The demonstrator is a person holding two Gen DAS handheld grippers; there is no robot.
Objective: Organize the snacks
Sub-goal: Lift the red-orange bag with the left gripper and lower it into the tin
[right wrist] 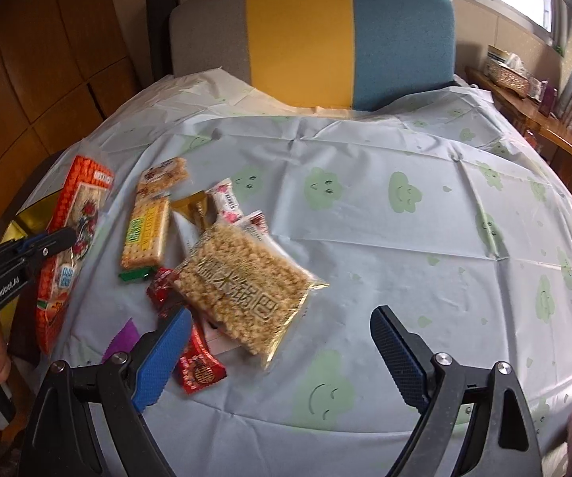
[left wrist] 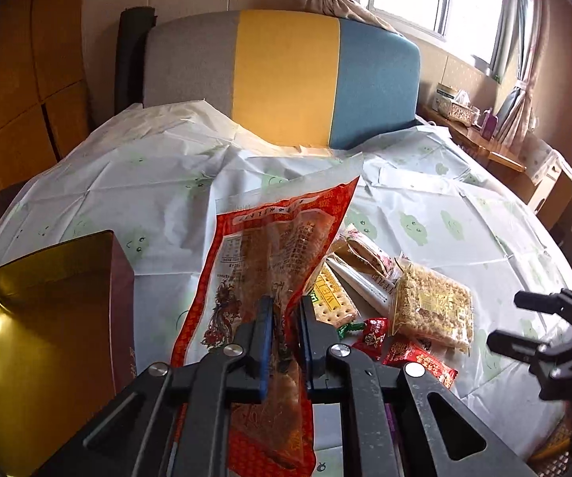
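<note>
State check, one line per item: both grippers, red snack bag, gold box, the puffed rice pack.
left gripper: jaws shut on red snack bag
red snack bag: gripped, lifted
right gripper: jaws open, empty
gold box: open
puffed rice pack: sealed, lying on other snacks

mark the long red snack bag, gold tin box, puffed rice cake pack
Long red snack bag [left wrist: 286, 234], left wrist view, clear window.
Gold tin box [left wrist: 43, 318], left wrist view, inner wall.
Puffed rice cake pack [right wrist: 242, 282], right wrist view, centre.
</note>
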